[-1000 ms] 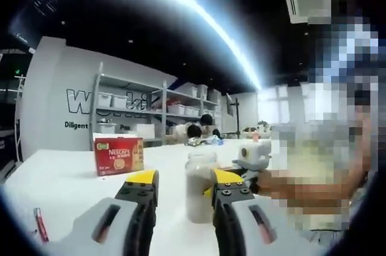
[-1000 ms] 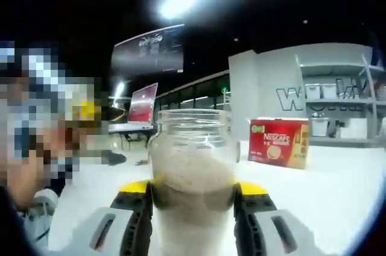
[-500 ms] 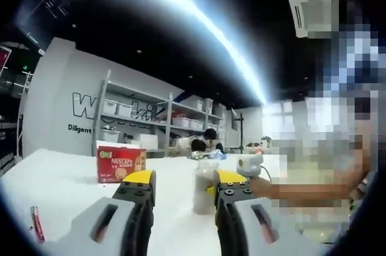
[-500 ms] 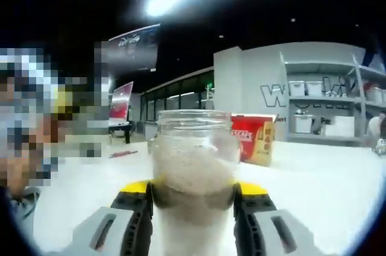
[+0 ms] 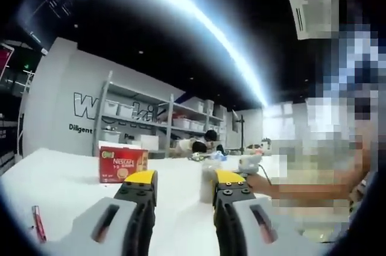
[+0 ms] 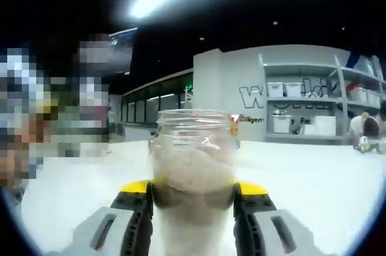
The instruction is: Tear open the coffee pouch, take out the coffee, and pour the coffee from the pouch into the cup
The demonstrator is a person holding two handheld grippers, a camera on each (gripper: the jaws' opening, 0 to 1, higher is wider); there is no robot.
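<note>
While the right gripper (image 6: 193, 193) is clamping the powder-filled jar (image 6: 193, 165) at centre frame, swinging away from the Nescafé box (image 5: 123, 164), the left gripper (image 5: 180, 191) is hanging narrowly parted, empty.

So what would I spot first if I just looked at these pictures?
Probably the glass jar with pale powder in it, right up close in the right gripper view, squeezed between the right gripper's yellow-tipped jaws. Next, the red Nescafe box on the white table, beyond the empty, open left gripper.
</note>
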